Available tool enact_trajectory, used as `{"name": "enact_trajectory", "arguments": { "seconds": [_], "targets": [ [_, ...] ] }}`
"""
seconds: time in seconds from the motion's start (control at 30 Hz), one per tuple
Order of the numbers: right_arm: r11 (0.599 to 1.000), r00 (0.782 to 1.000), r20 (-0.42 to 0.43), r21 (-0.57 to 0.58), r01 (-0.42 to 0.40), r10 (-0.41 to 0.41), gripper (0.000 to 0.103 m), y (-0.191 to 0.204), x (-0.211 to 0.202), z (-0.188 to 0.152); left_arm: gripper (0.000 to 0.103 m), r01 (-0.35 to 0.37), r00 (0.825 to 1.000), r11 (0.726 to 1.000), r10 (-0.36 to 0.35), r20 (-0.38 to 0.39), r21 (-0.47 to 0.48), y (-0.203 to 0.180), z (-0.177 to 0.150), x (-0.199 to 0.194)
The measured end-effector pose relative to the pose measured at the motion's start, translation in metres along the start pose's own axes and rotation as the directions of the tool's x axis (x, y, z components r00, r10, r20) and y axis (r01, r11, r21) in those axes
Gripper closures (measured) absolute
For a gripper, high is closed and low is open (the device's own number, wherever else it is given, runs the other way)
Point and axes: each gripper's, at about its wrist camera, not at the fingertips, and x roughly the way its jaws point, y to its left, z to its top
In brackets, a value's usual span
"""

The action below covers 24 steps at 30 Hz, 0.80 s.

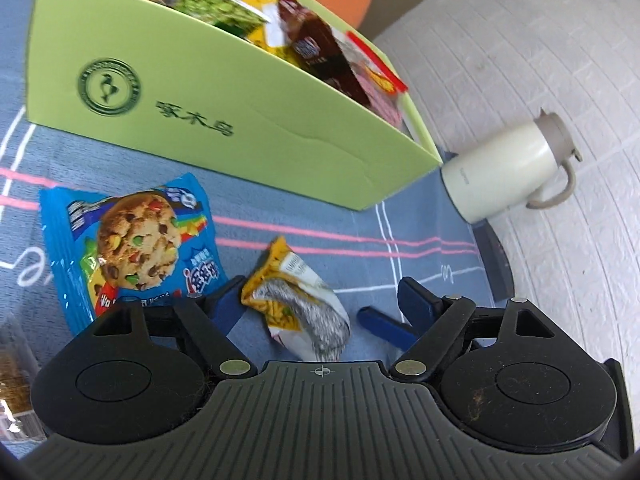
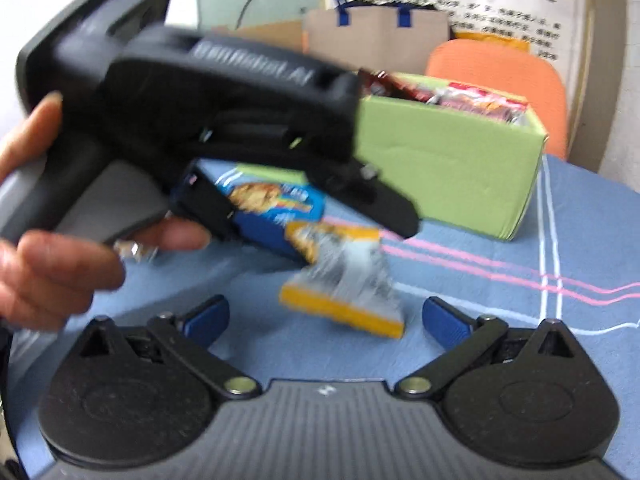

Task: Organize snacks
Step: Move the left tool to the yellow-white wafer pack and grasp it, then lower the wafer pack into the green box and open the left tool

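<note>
A yellow and silver snack packet (image 1: 298, 304) lies on the blue tablecloth between the open fingers of my left gripper (image 1: 316, 300); its left finger touches the packet's edge. A blue cookie packet (image 1: 128, 244) lies flat to the left. The green box (image 1: 224, 120) behind holds several snack packets. In the right wrist view my right gripper (image 2: 326, 316) is open and empty, low over the cloth. The yellow packet (image 2: 344, 284) lies just ahead of it, under the left gripper's black body (image 2: 208, 108). The cookie packet (image 2: 272, 200) and the green box (image 2: 444, 168) are beyond.
A cream thermos jug (image 1: 508, 168) stands at the table's right edge by the box. A clear-wrapped snack (image 1: 16, 376) lies at the far left. An orange chair (image 2: 504, 80) and a paper bag (image 2: 372, 36) stand behind the table. A hand (image 2: 52, 240) holds the left gripper.
</note>
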Motion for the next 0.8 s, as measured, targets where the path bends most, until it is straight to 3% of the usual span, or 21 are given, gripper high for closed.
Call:
{"name": "enact_trajectory", "arguments": {
  "seconds": [0.17,0.2,0.23,0.27,0.3,0.33,0.4,0.53,0.8],
  "targets": [
    [1.000,1.000,-0.005,0.001,0.023,-0.023,0.006,0.002,0.014,0.006,0.031,-0.018,1.000,0.999,0.017,0.019,0.039,0.002,-0.001,-0.011],
    [1.000,0.999,-0.014,0.004,0.029,-0.029,0.010,0.002,0.017,0.006,0.032,-0.026,1.000,0.998,0.025,0.016,0.052,0.001,0.000,-0.011],
    [1.000,1.000,-0.006,0.002,0.028,-0.028,0.032,0.003,0.019,0.006,0.033,-0.032,0.999,0.998,0.031,0.012,0.061,0.001,0.001,-0.009],
    [0.999,0.999,0.001,0.014,0.045,-0.045,0.040,0.003,0.020,0.006,0.041,-0.035,0.999,0.997,0.035,0.000,0.070,0.000,0.001,-0.005],
    [0.999,0.999,-0.002,0.019,0.047,-0.047,0.041,0.001,0.021,0.005,0.066,-0.033,0.999,0.996,0.034,-0.019,0.079,0.000,0.002,0.001],
    [0.998,0.998,-0.005,0.016,0.065,-0.065,0.048,0.000,0.021,0.005,0.075,-0.043,0.999,0.994,0.046,-0.027,0.097,-0.002,0.003,0.005],
    [0.997,0.997,-0.008,0.025,0.074,-0.074,0.051,0.002,0.017,0.006,0.083,-0.018,0.999,0.995,0.023,-0.043,0.101,-0.001,0.003,0.007],
    [0.996,0.996,0.026,0.026,0.084,-0.085,0.052,0.011,0.003,0.011,0.087,0.036,0.999,0.994,-0.033,-0.030,0.103,-0.003,0.001,-0.006],
    [0.995,0.985,0.154,-0.047,0.088,-0.080,0.052,0.023,-0.015,0.062,0.087,0.073,0.990,0.985,-0.091,0.110,0.154,-0.024,0.029,-0.057]
  ]
}}
